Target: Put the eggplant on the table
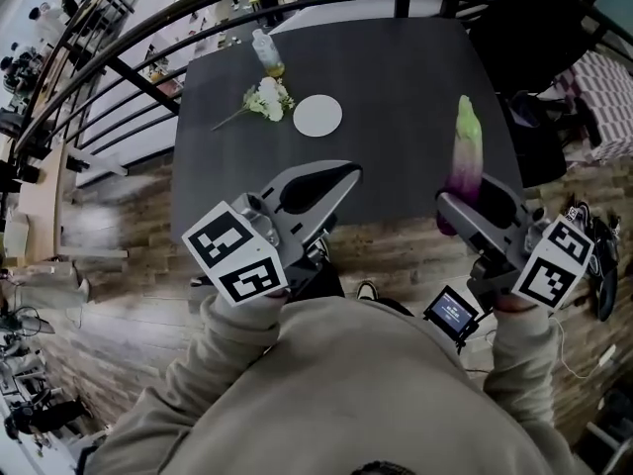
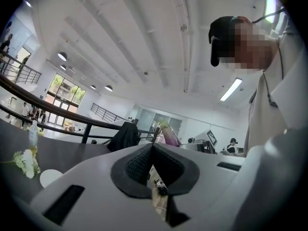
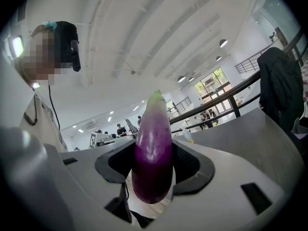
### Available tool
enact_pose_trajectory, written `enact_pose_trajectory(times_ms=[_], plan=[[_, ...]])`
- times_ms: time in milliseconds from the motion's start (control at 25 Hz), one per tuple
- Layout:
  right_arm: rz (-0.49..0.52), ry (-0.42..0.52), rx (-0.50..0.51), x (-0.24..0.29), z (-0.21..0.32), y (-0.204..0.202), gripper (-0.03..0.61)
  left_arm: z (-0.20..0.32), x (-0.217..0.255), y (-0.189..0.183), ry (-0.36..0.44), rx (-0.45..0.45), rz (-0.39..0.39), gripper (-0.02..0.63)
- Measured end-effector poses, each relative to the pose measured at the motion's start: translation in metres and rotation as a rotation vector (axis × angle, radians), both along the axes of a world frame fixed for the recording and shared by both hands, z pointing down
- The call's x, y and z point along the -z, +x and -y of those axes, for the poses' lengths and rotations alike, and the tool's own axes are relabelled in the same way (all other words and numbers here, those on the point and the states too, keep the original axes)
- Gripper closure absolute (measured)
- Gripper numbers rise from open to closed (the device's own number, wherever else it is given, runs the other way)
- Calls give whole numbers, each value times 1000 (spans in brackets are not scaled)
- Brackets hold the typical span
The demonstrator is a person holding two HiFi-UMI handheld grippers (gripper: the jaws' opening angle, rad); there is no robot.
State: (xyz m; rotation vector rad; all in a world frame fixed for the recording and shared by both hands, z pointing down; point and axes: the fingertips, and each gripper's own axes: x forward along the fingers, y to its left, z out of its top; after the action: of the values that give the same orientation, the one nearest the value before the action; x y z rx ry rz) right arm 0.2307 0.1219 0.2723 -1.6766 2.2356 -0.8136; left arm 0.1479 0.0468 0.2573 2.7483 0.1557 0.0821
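Sweatshirt (image 1: 326,394): beige, worn by the person, filling the bottom of the head view; both sleeves reach forward to the grippers.
Left gripper (image 1: 343,173): pale grey, with a marker cube (image 1: 237,250) at its rear; held over the near edge of the tabletop.
Left fingers (image 2: 139,165): dark pads closed tip to tip, nothing between them.
Right gripper (image 1: 467,201): same build, at the tabletop's near right corner; a small lit screen (image 1: 454,312) hangs just behind it.
Right fingers (image 3: 192,165): spread and clamped on the eggplant's purple lower part.
Eggplant (image 3: 154,148): purple, paling to a green end; held in the right gripper, green end pointing away from the person over the tabletop; it appears to be off the surface, though contact is hard to judge.
Tabletop (image 1: 396,77): dark, square.
White disc (image 1: 317,116): round and flat, possibly a plate; left of centre.
Flowers (image 1: 265,99): white bunch lying just beside the disc.
Bottle (image 1: 267,52): clear, upright, behind the flowers.
Railing (image 1: 129,47): black bars beyond the tabletop.
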Motion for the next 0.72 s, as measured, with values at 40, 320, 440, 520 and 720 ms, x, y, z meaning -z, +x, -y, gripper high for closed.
enact_pose_trajectory(times_ms=[40,320,440,520,720], plan=[[-3,-2,-8,1,5,2,345,7,-1,3,-6,-8,-1,607],[-34,-18,-63,11,52,16,345,59,5,26,-7,-79,-14,607],[-29,-26,-79,14,80,17,345,86,8,29,-19,-109,-22,607],[-12,-19,-92,18,86,18,345,91,10,31,-22,-127,-26,607],[-25,-25,-109,23,99,20,345,106,10,38,-18,-161,-24,607]])
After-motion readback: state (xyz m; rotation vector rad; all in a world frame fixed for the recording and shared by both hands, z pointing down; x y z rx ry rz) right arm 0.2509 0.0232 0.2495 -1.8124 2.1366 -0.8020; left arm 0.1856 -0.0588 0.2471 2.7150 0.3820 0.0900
